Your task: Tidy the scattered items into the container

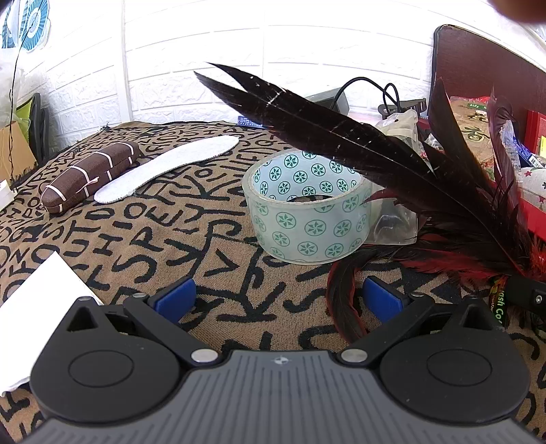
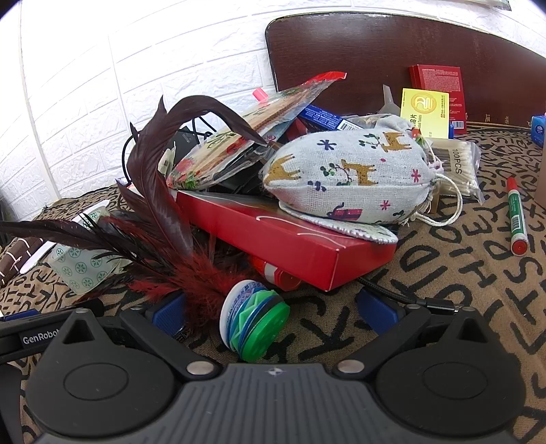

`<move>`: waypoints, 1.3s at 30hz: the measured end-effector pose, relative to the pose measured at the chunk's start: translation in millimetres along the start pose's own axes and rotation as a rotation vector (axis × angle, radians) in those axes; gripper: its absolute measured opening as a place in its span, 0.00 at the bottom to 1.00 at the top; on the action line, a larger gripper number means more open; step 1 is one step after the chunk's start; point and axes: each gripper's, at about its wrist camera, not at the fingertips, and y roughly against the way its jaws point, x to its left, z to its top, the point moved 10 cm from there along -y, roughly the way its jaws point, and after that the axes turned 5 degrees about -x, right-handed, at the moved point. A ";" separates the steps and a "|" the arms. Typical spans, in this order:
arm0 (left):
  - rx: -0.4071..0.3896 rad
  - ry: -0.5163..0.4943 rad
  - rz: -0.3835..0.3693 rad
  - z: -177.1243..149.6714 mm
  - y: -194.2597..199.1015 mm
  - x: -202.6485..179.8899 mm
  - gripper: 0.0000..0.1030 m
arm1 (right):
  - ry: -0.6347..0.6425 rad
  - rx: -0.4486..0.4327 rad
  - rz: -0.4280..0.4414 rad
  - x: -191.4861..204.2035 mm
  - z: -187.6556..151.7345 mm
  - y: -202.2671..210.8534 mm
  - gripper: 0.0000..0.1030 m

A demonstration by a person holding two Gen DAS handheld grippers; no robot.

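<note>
A tan cloth (image 1: 211,239) printed with black letters covers the table. Behind it stands a white brick-pattern wall (image 1: 191,51). At far left on that wall hangs a blue and white fan-shaped decoration (image 1: 32,24), with a thin black cord (image 1: 13,88) dangling below it. A dark brown board (image 2: 392,58) leans upright at the far right. Far back, a black box with a looping black cable (image 1: 368,88) sits by the wall.
</note>
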 end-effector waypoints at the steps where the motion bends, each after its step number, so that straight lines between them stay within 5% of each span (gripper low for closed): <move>1: 0.000 0.003 -0.002 0.3 -0.4 0.0 1.00 | -0.002 0.000 0.001 0.6 -0.2 0.8 1.00; 31: -0.008 -0.003 0.055 -5.3 5.2 -2.0 1.00 | -0.001 -0.018 -0.020 3.7 0.0 2.7 1.00; 39: 0.033 0.012 -0.015 -7.7 0.6 -0.1 1.00 | 0.000 0.001 0.020 7.5 -1.5 6.1 1.00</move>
